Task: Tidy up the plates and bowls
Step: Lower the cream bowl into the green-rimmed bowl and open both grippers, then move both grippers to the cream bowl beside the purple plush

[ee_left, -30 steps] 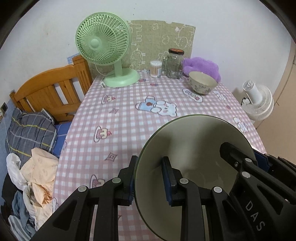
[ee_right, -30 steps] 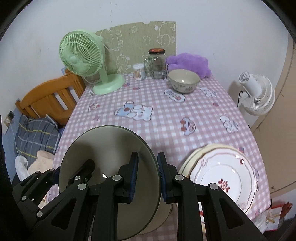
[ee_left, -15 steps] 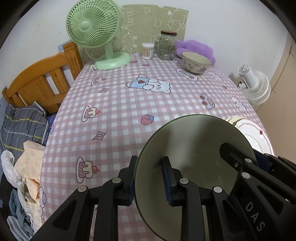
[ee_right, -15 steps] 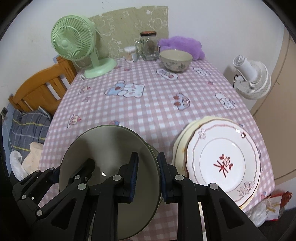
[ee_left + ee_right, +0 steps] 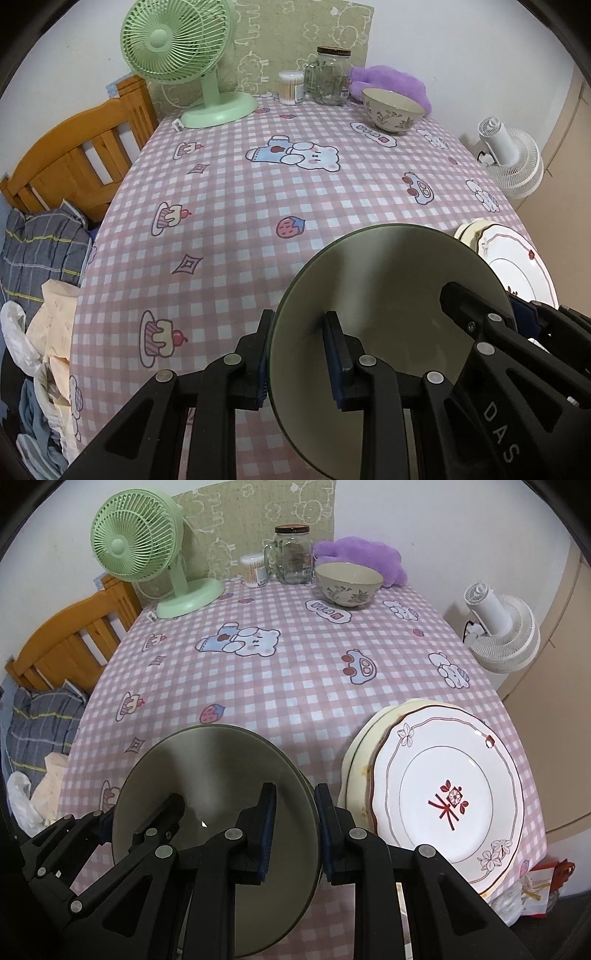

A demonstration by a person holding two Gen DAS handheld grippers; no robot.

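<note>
A large olive-green plate (image 5: 388, 295) is held between both grippers above the near edge of the table; it also shows in the right wrist view (image 5: 214, 775). My left gripper (image 5: 299, 354) is shut on its left rim. My right gripper (image 5: 293, 827) is shut on its right rim. A stack of plates, topped by a white plate with a red motif (image 5: 447, 797), lies at the table's near right; its edge shows in the left wrist view (image 5: 509, 258). A floral bowl (image 5: 349, 583) stands at the far side, also in the left wrist view (image 5: 391, 114).
A green desk fan (image 5: 184, 62), a cotton-swab tub (image 5: 290, 86), a glass jar (image 5: 328, 75) and a purple plush (image 5: 391, 81) line the far edge. A wooden bed frame (image 5: 74, 155) with clothes is left, a white fan (image 5: 502, 635) right. The pink checked tablecloth (image 5: 288, 686) covers the table.
Both grippers with the green plate have drawn back toward the near edge and risen slightly; the plate stack has come fully into view at right.
</note>
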